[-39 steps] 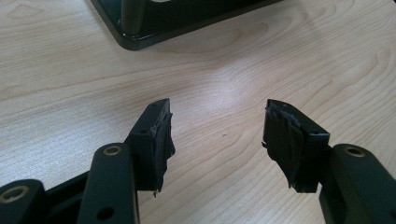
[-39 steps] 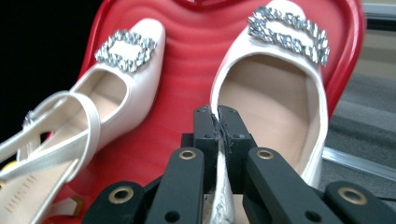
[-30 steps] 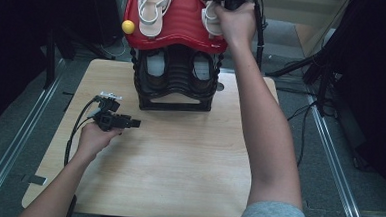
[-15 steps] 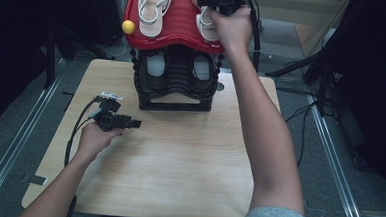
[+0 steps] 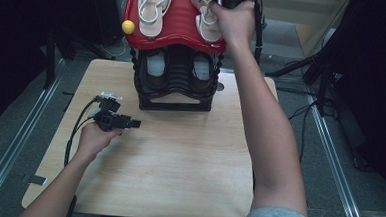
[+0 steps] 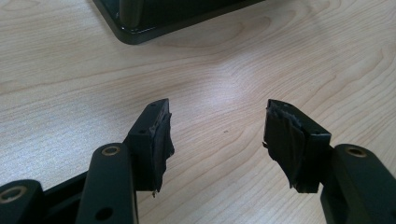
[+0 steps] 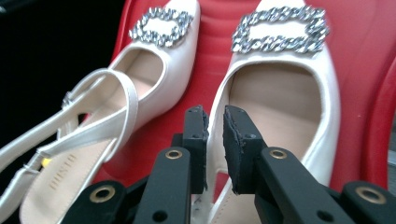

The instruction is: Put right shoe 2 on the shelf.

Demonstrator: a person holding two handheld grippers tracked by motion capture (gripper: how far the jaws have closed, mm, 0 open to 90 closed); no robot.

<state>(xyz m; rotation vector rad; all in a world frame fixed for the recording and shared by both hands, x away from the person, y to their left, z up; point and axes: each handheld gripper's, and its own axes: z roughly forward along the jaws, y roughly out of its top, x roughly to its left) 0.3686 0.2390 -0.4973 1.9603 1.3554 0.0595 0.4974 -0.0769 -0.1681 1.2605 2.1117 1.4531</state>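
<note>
Placing step near its end, by judgement: right gripper [image 7: 214, 140] jaws just been opening, a narrow gap now, side wall of the right-hand shoe [image 7: 280, 102] between them, pads seemingly no longer pressing. Shoe flat on red rack top [image 5: 178, 22], beside its mate [image 7: 107, 116]. Long axis runs toward the rack's near edge, buckled toe nearer it. Next: open wider, lift clear without dragging. Left gripper [image 6: 217, 140] open, empty, over table [image 5: 178, 163].

The shoe rack [image 5: 175, 82] stands at the table's [image 5: 178, 168] far edge. Two slingback shoes sit side by side on its top shelf [image 5: 178, 25]: the left shoe [image 5: 154, 6], the right shoe [image 5: 208, 24]. A small ball [image 5: 128, 26] sits at the shelf's left edge.
</note>
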